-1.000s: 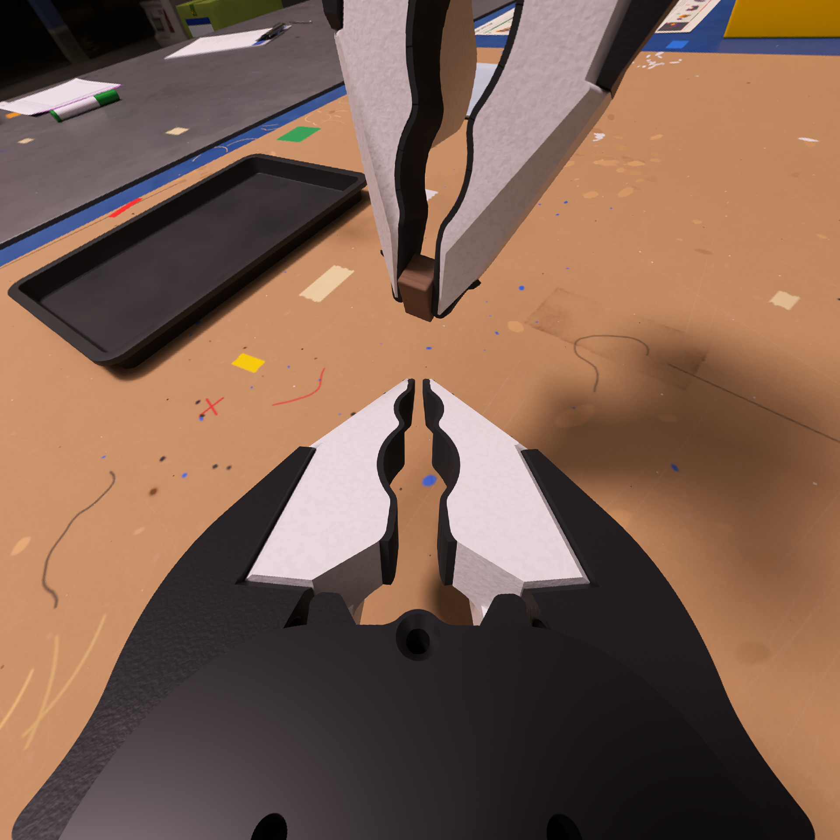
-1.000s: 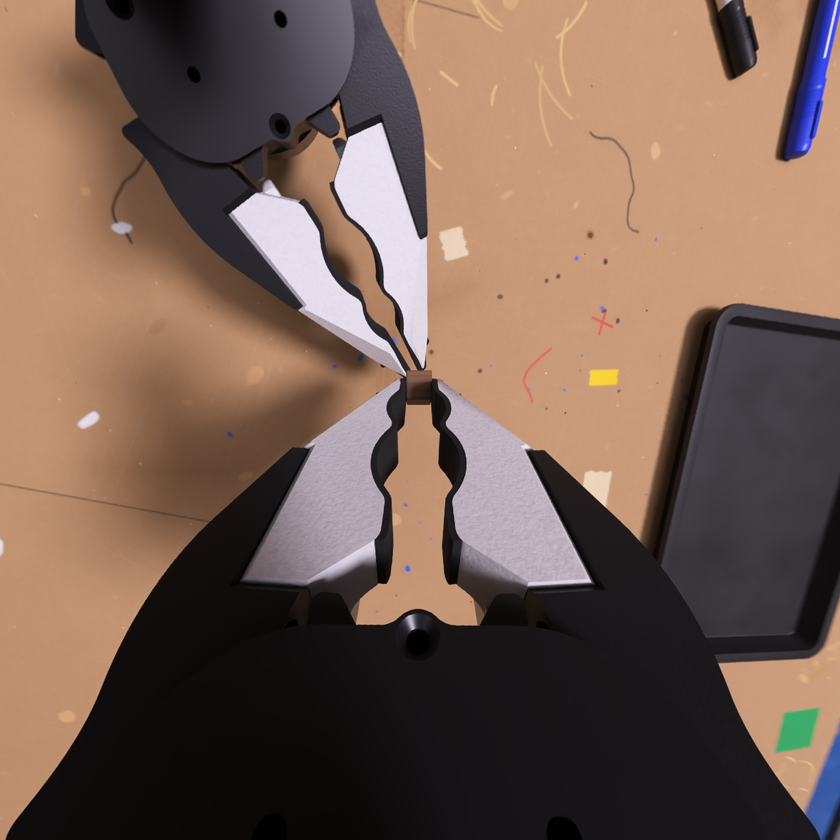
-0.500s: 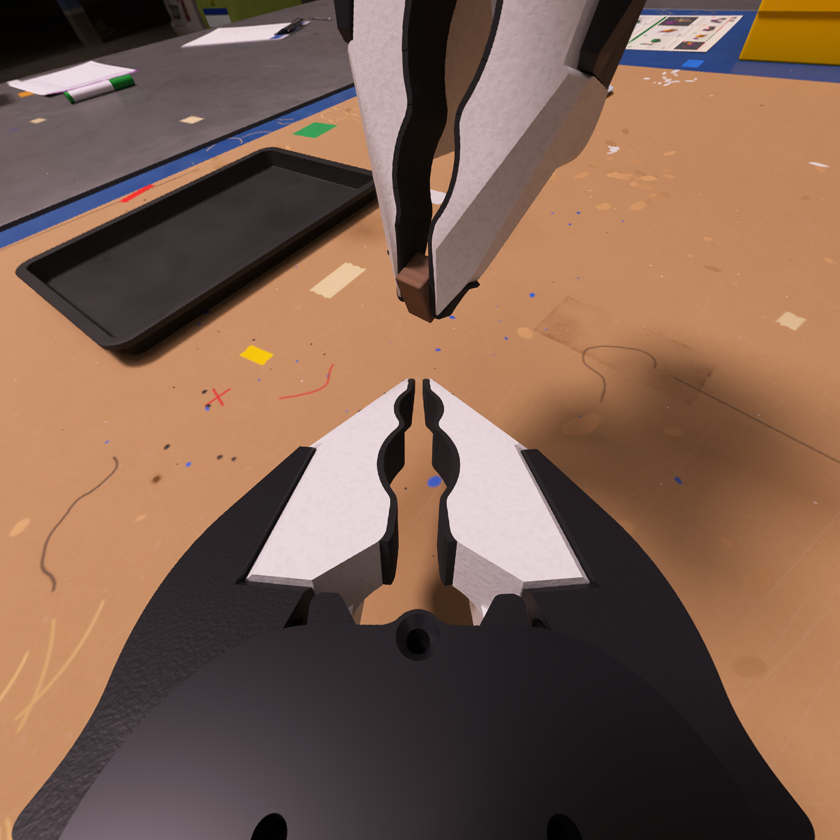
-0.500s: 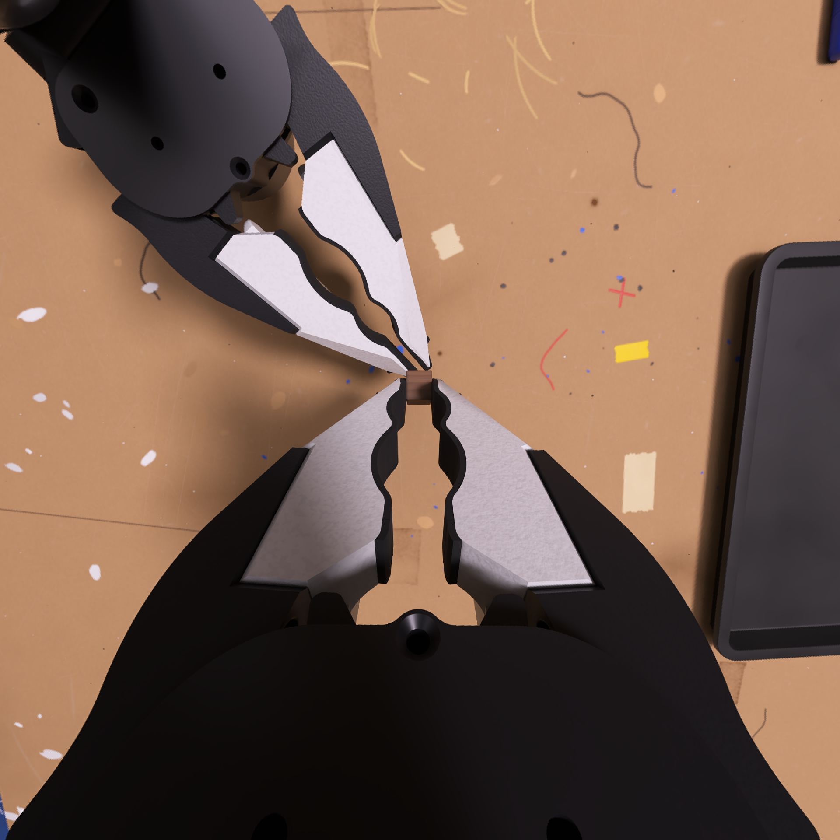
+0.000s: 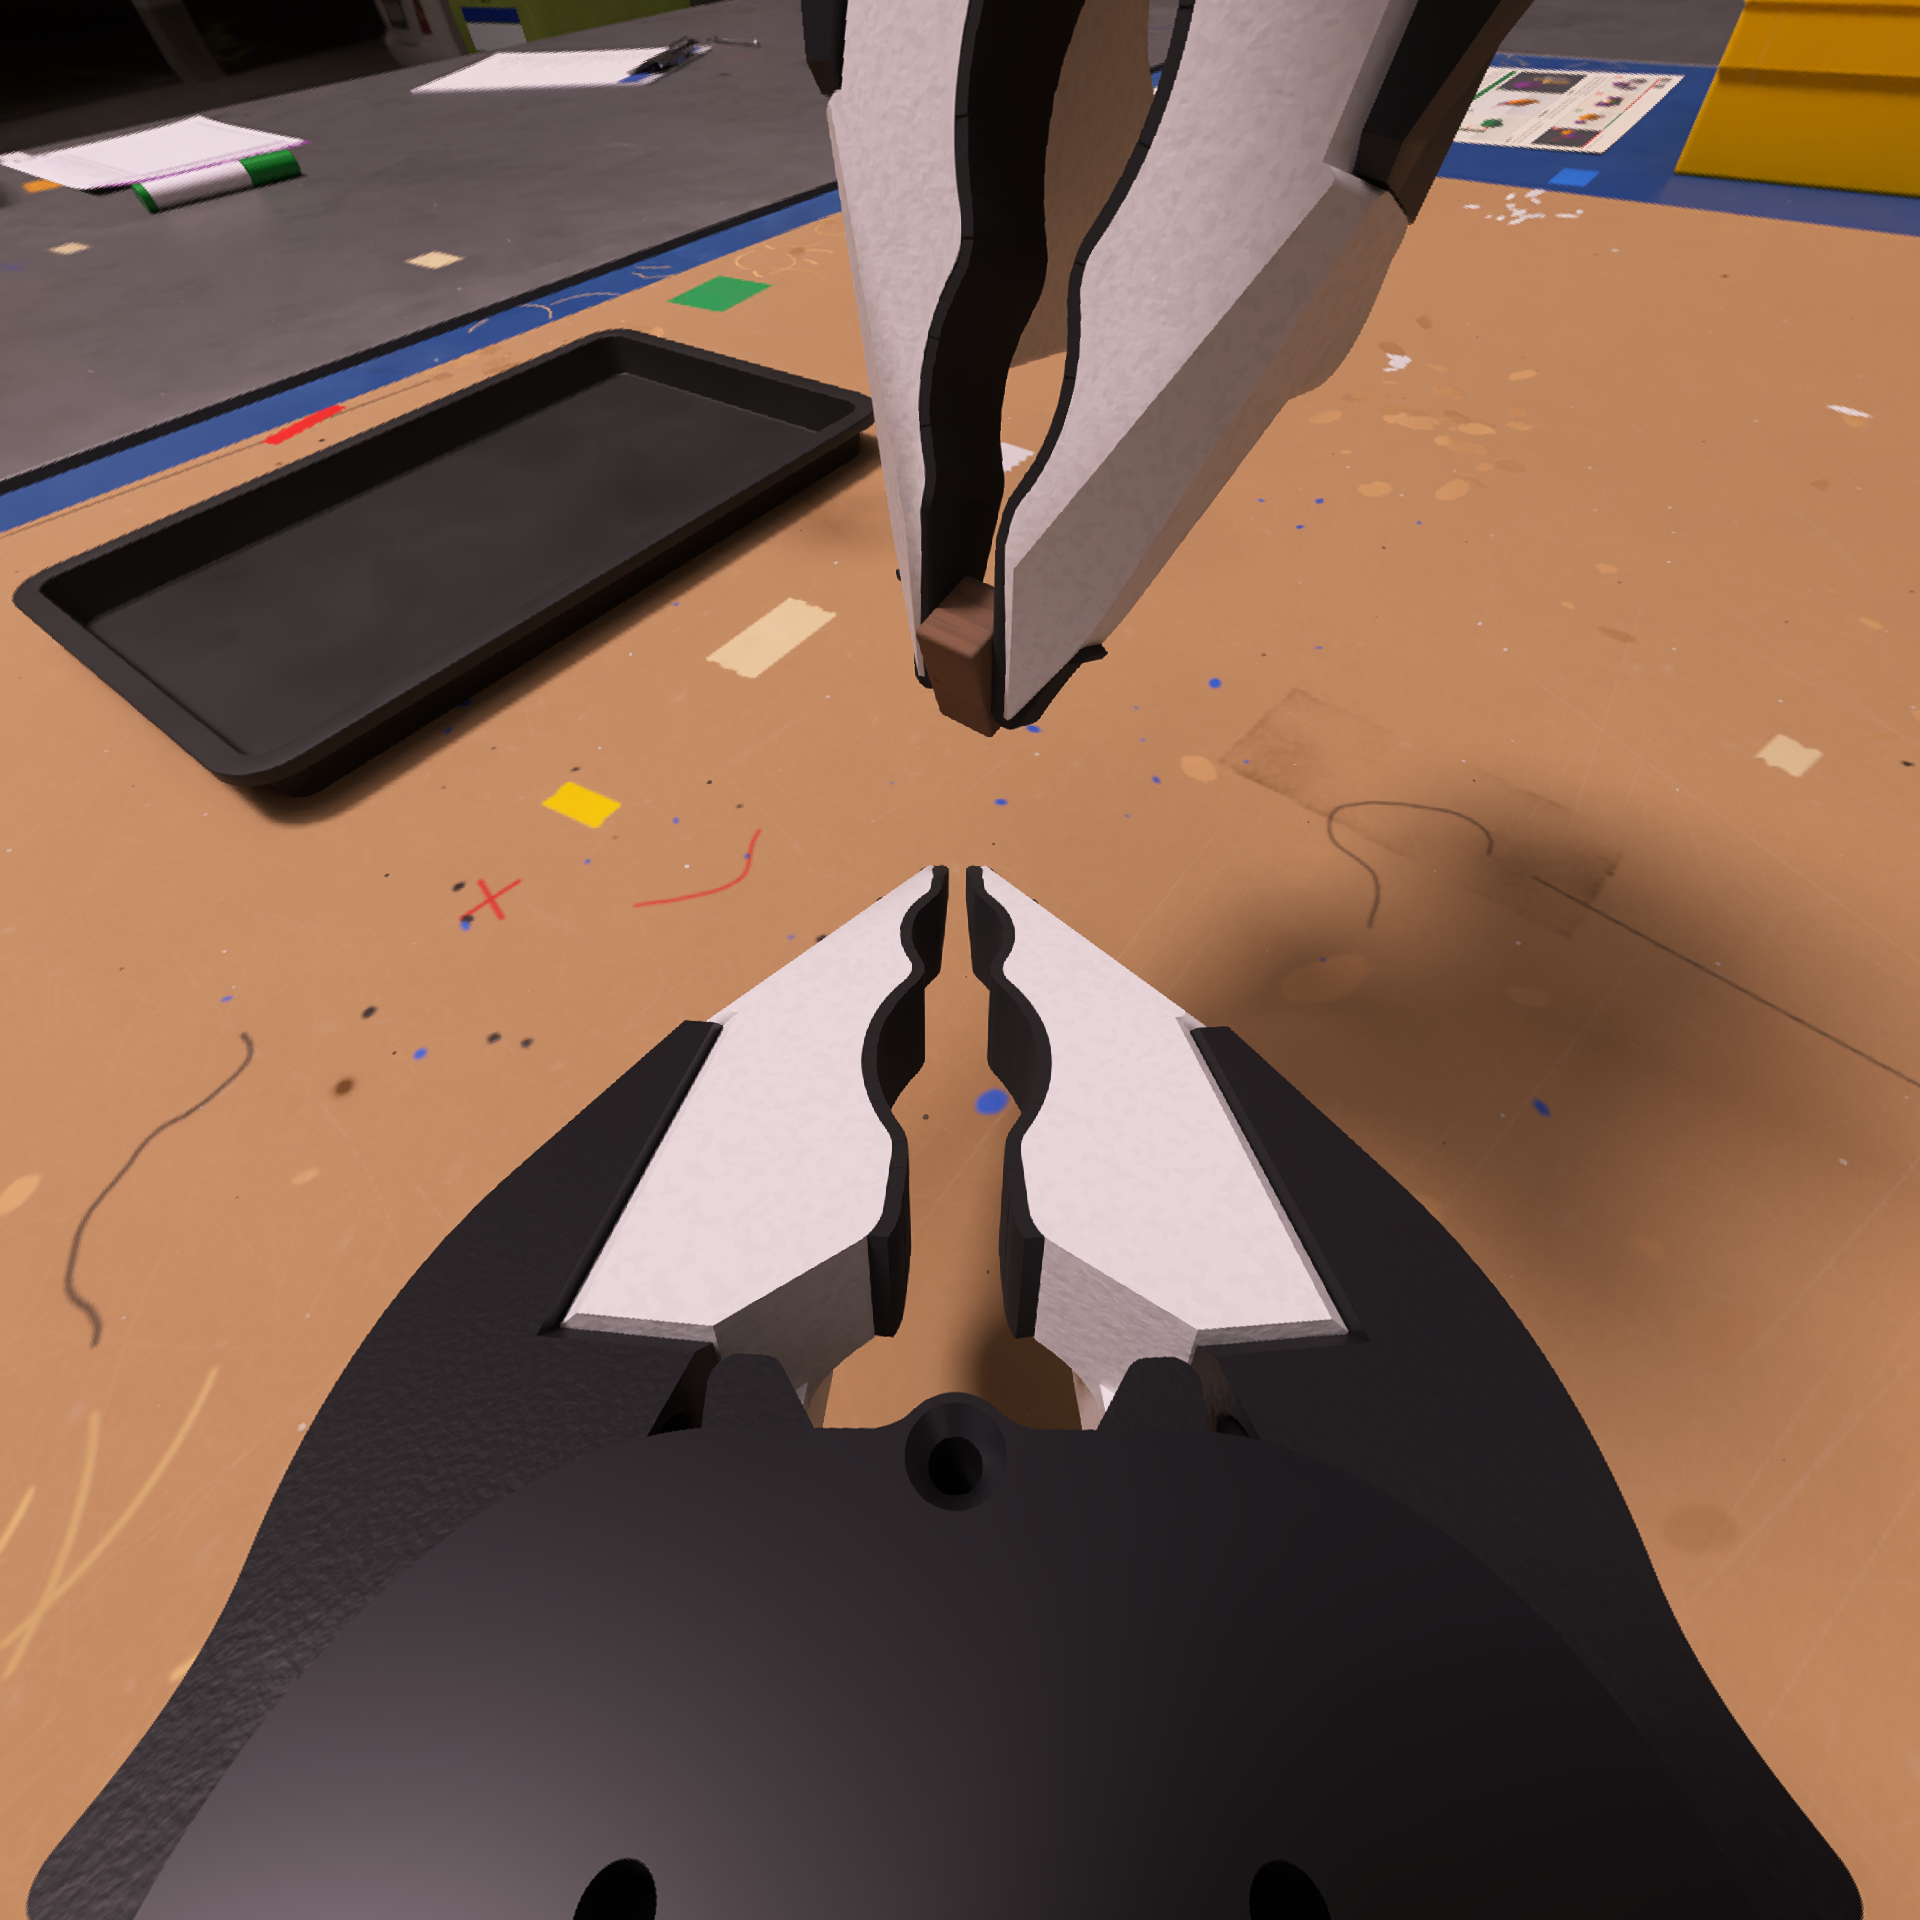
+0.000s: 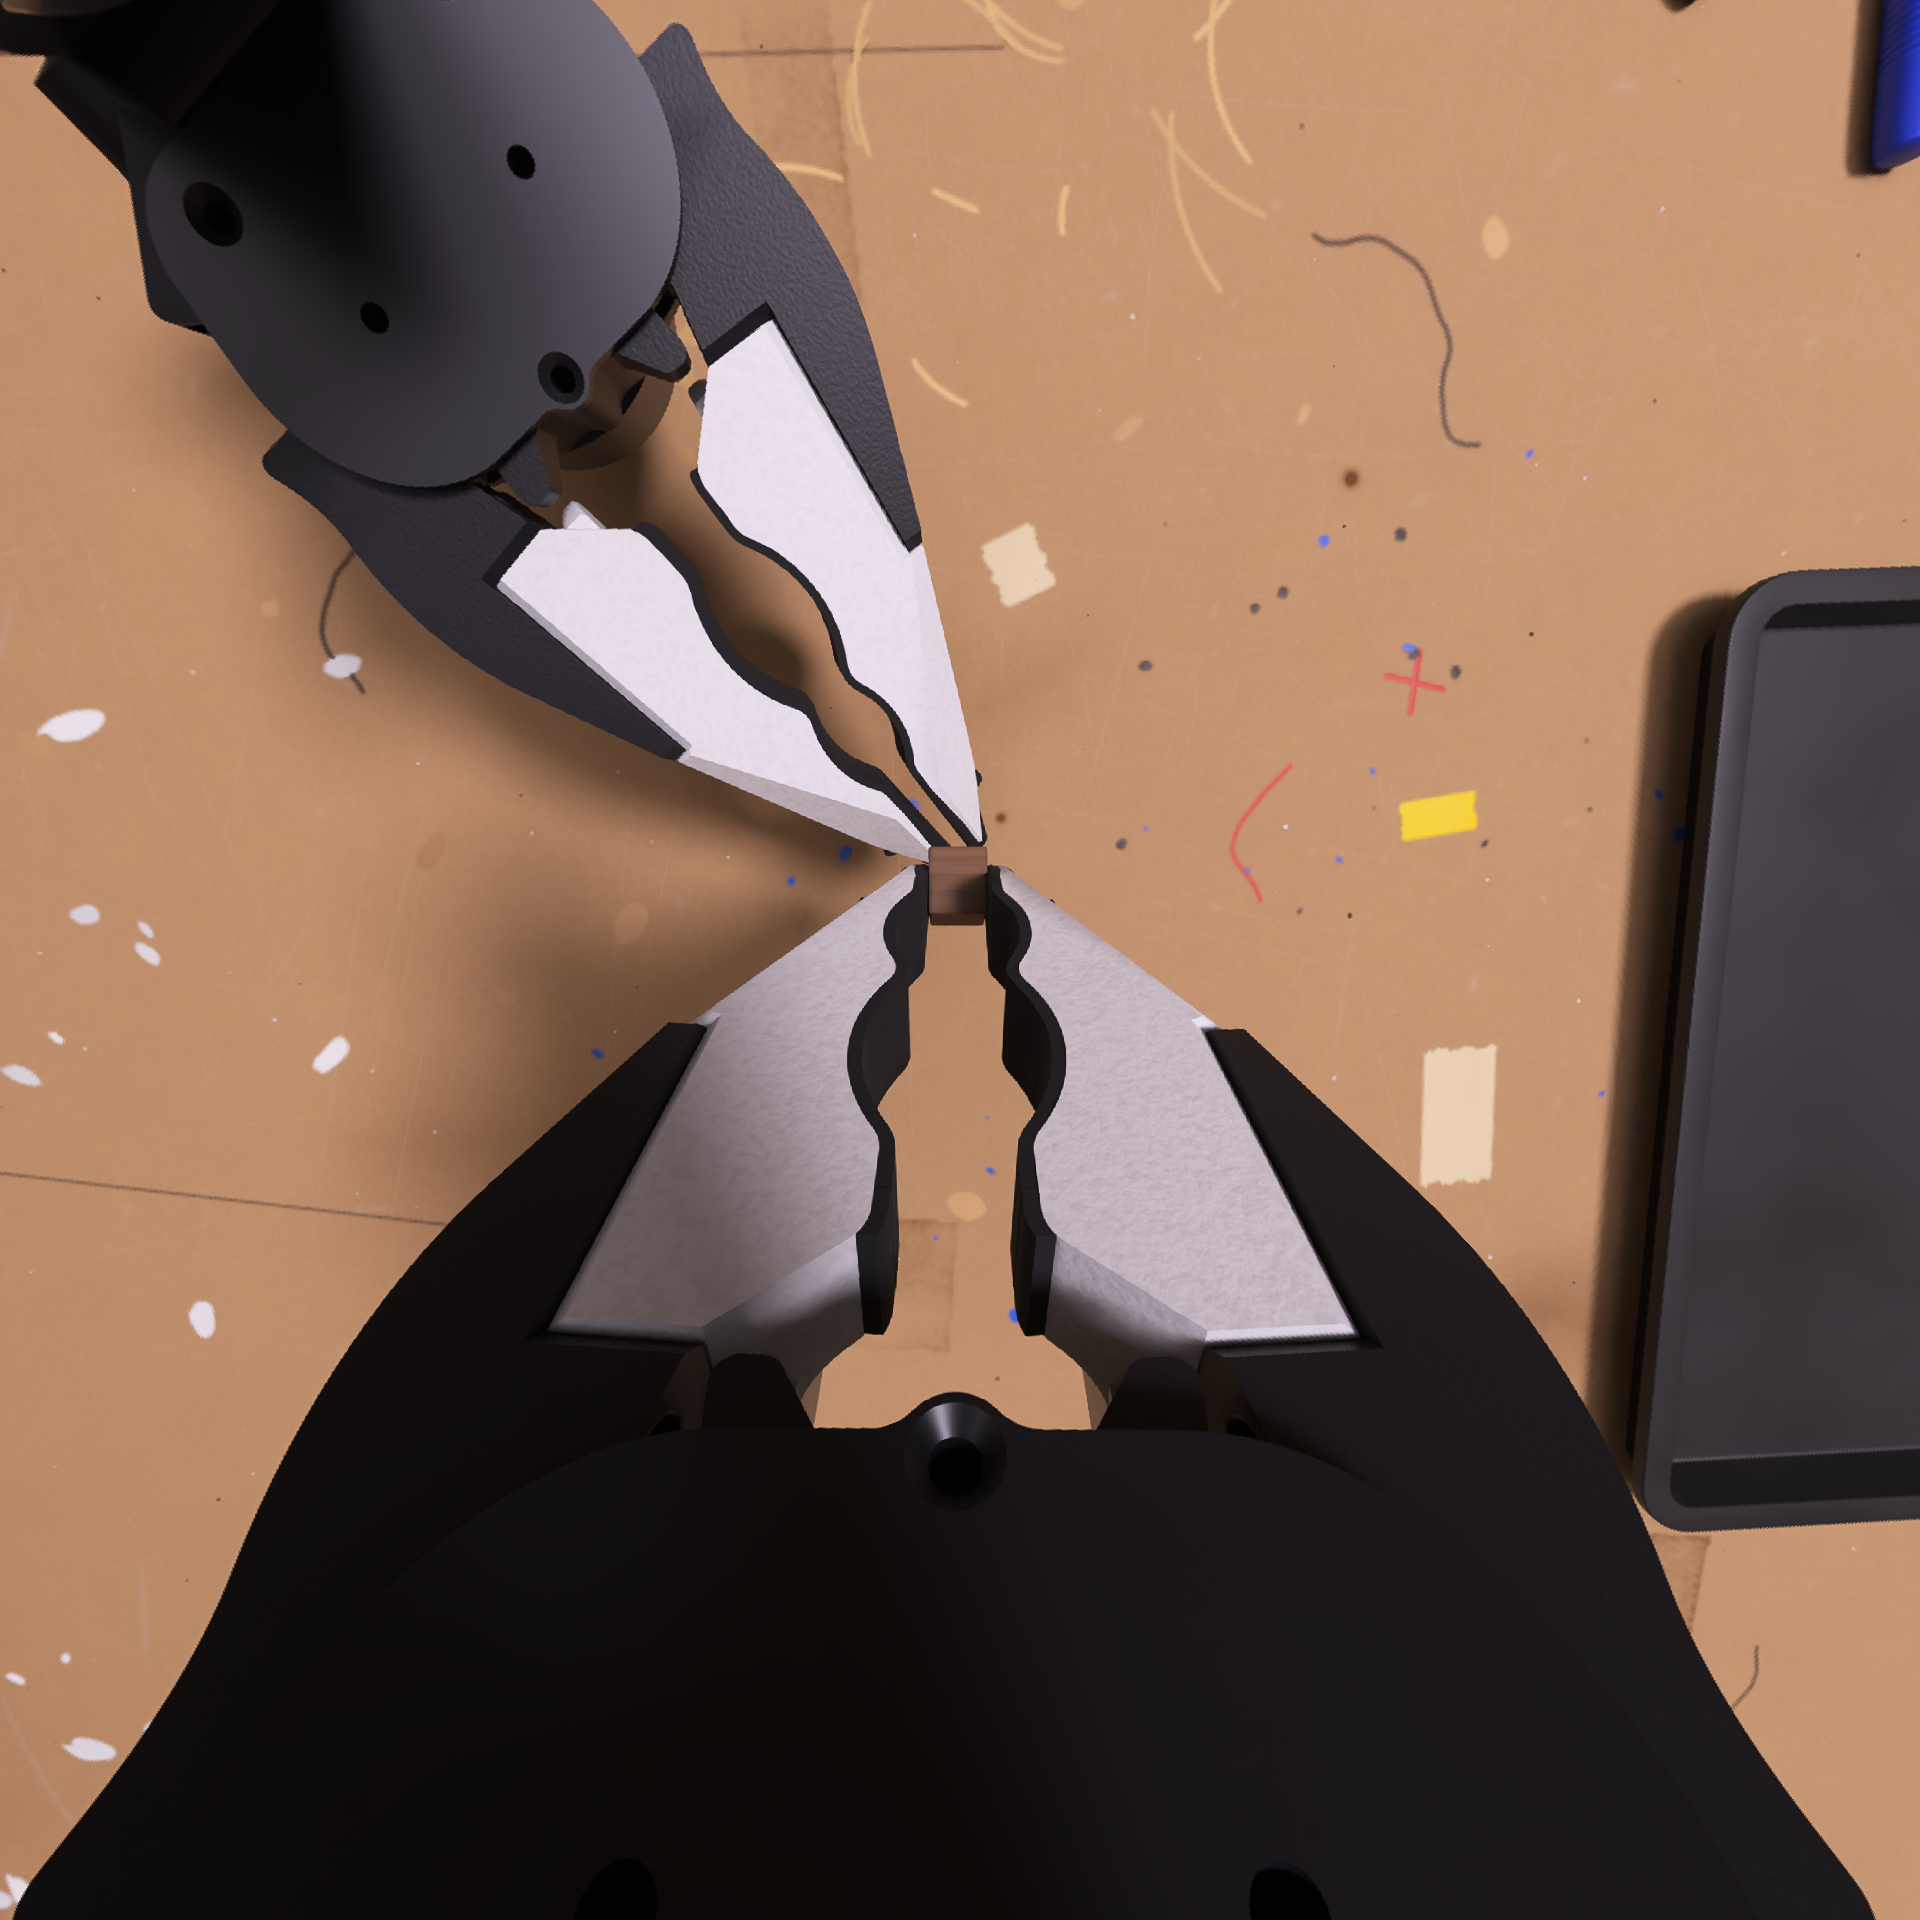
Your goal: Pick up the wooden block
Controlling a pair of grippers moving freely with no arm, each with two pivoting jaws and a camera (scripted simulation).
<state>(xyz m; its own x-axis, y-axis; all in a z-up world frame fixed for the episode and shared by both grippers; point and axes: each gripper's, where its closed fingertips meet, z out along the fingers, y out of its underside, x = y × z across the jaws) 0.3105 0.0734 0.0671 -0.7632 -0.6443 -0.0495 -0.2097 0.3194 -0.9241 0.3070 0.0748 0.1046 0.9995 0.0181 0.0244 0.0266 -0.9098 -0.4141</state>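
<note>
The small brown wooden block (image 6: 957,884) is pinched between the fingertips of my right gripper (image 6: 957,896), which points straight down at the tan table. In the left wrist view the block (image 5: 958,662) hangs in the right gripper (image 5: 961,675) above the table surface. My left gripper (image 5: 957,875) is shut and empty, its tips just short of the block and lower. In the right wrist view the left gripper (image 6: 951,836) comes in from the upper left, its tips close to the block.
A black tray (image 5: 312,582) lies on the table at the left; it also shows at the right edge of the right wrist view (image 6: 1704,1039). Tape scraps and paint marks dot the table. A blue pen (image 6: 1896,94) lies far off. A yellow bin (image 5: 1818,94) stands at the back.
My right gripper has risen with the block, and the table looks farther below it. The left gripper stays shut and has drifted slightly relative to the block.
</note>
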